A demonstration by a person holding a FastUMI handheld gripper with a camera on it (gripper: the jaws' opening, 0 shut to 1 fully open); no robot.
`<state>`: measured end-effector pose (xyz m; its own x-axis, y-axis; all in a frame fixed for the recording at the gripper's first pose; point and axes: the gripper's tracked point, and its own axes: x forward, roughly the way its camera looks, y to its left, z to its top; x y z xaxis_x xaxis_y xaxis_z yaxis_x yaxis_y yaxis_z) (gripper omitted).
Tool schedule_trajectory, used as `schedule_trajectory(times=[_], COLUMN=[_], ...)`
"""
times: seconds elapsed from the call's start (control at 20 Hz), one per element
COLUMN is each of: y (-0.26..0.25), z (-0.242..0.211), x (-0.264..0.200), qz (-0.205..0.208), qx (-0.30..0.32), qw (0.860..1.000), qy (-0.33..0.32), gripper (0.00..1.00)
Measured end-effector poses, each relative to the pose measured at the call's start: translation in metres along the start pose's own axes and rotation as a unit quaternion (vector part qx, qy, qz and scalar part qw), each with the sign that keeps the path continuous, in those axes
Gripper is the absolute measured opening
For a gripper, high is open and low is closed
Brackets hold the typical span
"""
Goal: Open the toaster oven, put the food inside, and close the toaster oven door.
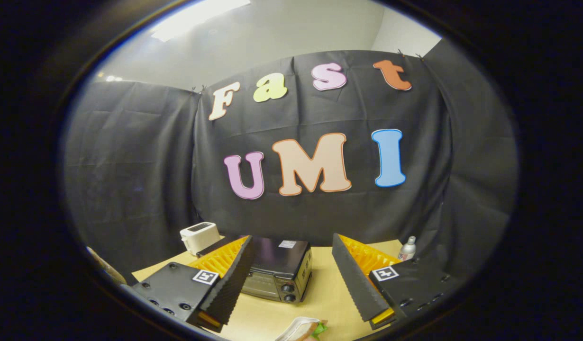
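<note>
A: So, where is the black, box-shaped toaster oven (278,274) with the metal front?

B: It stands on the pale wooden table (327,293), just ahead of the gripper (292,279), seen between its two fingers and closer to the left one. Its glass door looks closed, and two round knobs sit at the right end of the front.

A: And the gripper, how are its fingers?

B: They are wide apart and hold nothing. Each finger (230,279) has a ridged inner face, and both hang above the table.

A: Where is the food?

B: A sandwich (303,330) with light bread and something green inside lies on the table in front of the toaster oven, nearer to the camera, below the gap between the fingers. It is partly cut off, so I cannot tell more.

A: Anything else near the oven?

B: Behind it to the left stands a small white slot toaster (199,237). Well to the right of the oven, close to the black cloth wall, stands a small bottle (407,249) with a white cap.
</note>
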<state>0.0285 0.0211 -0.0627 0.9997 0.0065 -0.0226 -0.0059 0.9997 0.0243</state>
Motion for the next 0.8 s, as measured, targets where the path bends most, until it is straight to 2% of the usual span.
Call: schedule_trajectory(times=[0.2,0.65,0.8], y=[0.018,0.092,0.111], z=[-0.023,-0.073,-0.088], x=[0.011,0.038,0.056], qz=[-0.016,-0.028,-0.036], qx=[-0.005,0.042,0.039], qw=[1.0,0.997,0.997], qy=[-0.009,-0.053,-0.054], gripper=[1.0,1.0,1.0])
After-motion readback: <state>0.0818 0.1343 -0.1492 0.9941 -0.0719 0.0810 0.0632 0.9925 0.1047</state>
